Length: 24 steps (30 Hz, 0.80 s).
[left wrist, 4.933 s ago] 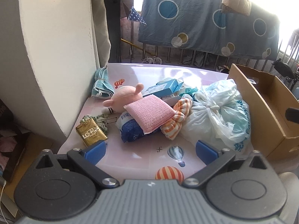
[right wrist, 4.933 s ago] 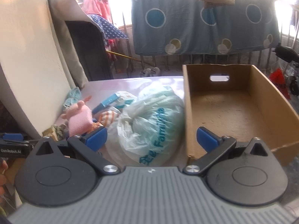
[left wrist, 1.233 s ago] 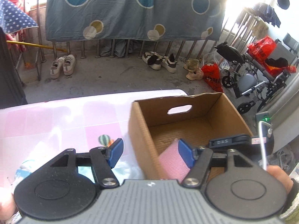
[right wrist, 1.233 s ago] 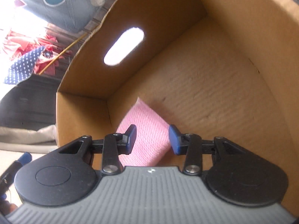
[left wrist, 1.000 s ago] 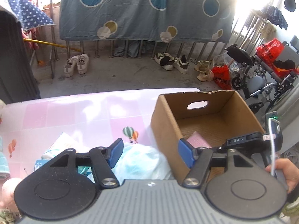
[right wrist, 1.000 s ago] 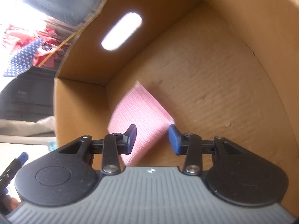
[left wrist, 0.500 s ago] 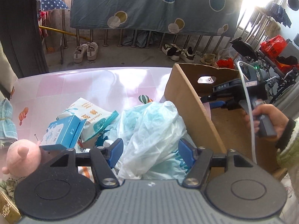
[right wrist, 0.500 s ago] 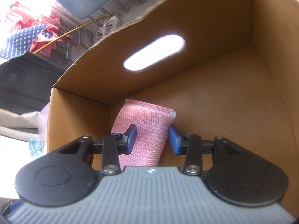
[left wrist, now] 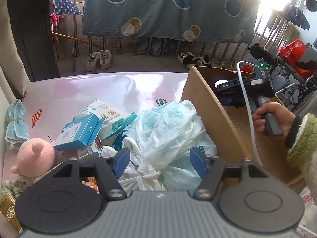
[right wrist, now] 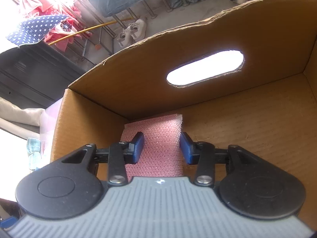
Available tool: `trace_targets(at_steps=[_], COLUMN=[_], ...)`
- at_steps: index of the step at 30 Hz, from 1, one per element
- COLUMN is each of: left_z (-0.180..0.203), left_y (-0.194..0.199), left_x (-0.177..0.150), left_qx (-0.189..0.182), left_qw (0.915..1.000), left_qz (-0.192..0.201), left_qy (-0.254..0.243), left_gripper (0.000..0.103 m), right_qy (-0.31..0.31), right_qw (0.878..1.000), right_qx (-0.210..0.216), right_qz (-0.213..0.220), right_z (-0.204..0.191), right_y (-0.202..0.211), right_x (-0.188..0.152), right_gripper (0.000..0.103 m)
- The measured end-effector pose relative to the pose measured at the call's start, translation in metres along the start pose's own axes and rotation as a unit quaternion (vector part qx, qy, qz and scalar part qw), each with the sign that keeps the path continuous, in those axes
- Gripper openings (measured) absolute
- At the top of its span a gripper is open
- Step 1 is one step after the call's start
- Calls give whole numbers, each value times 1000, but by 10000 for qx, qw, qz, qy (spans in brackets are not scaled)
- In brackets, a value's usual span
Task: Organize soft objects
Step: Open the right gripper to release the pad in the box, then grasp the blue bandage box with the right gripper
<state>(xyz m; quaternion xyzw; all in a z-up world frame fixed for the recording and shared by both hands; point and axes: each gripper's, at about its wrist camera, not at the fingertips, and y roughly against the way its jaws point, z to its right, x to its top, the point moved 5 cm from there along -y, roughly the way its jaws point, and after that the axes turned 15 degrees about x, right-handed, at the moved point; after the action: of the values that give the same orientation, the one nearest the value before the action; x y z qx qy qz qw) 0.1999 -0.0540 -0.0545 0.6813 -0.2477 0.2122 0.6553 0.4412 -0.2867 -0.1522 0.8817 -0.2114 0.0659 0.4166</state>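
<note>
A pink sponge cloth lies on the floor of the cardboard box, in its far left corner. My right gripper hangs inside the box just above the cloth, jaws open on either side of it; it also shows in the left wrist view, held by a hand. My left gripper is open and empty above a knotted plastic bag on the pink table. A pink plush toy, a blue towel bundle and a striped cloth lie at the left.
A blue carton and a tissue pack lie beside the bag. A gold packet sits at the lower left. The box stands at the table's right side. A dark cabinet stands at the back left.
My left gripper has swung left from the box and back over the pile, now above the plastic bag. My right gripper has released the pink cloth, which now lies flat in the box corner.
</note>
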Motion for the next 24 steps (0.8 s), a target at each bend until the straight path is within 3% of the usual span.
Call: trace_targets(at_steps=[3,5,8,18,24], left_z=[-6,-12,-20,-67,-104], left_y=[5,10,18,48,63], left_x=[-5,-9,-16,-52,-76], left_qx=[205,378,568,1293,1742], left_qw=[9997,9990,9977,9884,9792], left_qz=[150,233,381,755,890], left_qy=[30,27,34,272,542], left_gripper=[71,72,73,74,74], right_qy=[-130,-221,-304,-104,127], right_qw=[9999,9996,9988,9940,9894], right_qx=[-41,6,67,486,1030], right_qz=[81,151,366,971,1019], right_z=[5,6,5,-34,-79], right_y=[8,15,32,116,154], right_x=[-4,-6,-6,-10,-31], right_gripper=[45,60,70,73,73])
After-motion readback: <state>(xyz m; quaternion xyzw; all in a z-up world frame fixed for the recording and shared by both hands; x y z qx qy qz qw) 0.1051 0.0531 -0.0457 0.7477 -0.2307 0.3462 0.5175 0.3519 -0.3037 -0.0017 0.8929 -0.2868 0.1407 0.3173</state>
